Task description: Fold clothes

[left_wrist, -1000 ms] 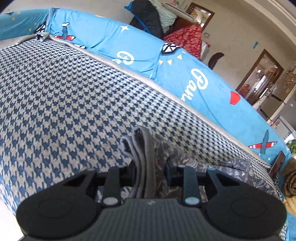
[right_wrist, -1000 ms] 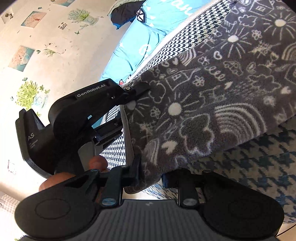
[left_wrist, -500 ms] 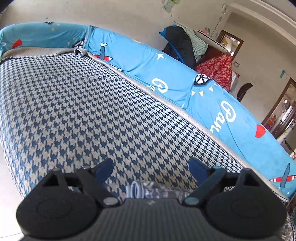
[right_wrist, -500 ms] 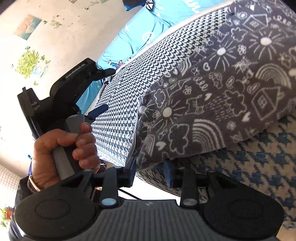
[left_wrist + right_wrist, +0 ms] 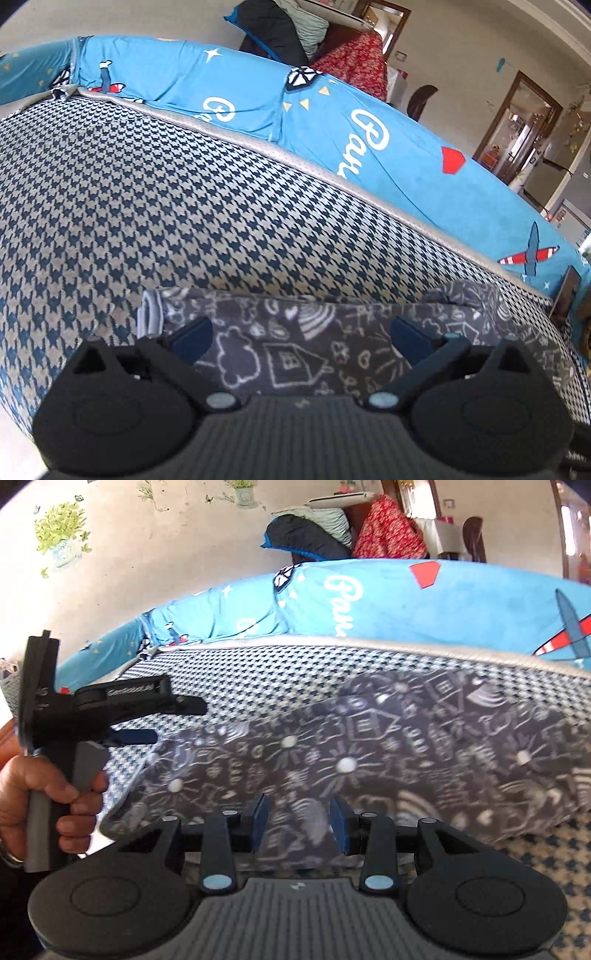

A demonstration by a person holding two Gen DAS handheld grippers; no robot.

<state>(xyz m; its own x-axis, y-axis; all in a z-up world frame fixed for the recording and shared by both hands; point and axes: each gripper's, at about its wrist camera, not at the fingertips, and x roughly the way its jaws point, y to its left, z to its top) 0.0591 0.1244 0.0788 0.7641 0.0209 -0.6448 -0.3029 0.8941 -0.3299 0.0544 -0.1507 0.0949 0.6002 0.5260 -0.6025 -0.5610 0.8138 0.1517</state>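
A grey garment (image 5: 288,321) printed with white doodles lies folded and flat along the front of the houndstooth sofa seat (image 5: 147,192). My left gripper (image 5: 301,339) hovers wide open over its left end, with the cloth lying below the fingers, untouched. In the right wrist view the garment (image 5: 369,746) stretches across the seat. My right gripper (image 5: 300,825) has its pads closed on the near edge of the cloth. The left gripper (image 5: 173,720) shows there too, open at the garment's left end and held by a hand (image 5: 22,801).
A blue printed cover (image 5: 369,155) drapes the sofa back behind the seat. Dark and pale clothes (image 5: 280,29) and a red cloth (image 5: 354,59) are piled beyond it. A doorway (image 5: 517,125) stands at the right. The seat's front edge drops off at the left.
My left gripper let go of the garment's fold, opened wide and now sits over its left end. The right gripper swung round with the cloth, which now lies flat.
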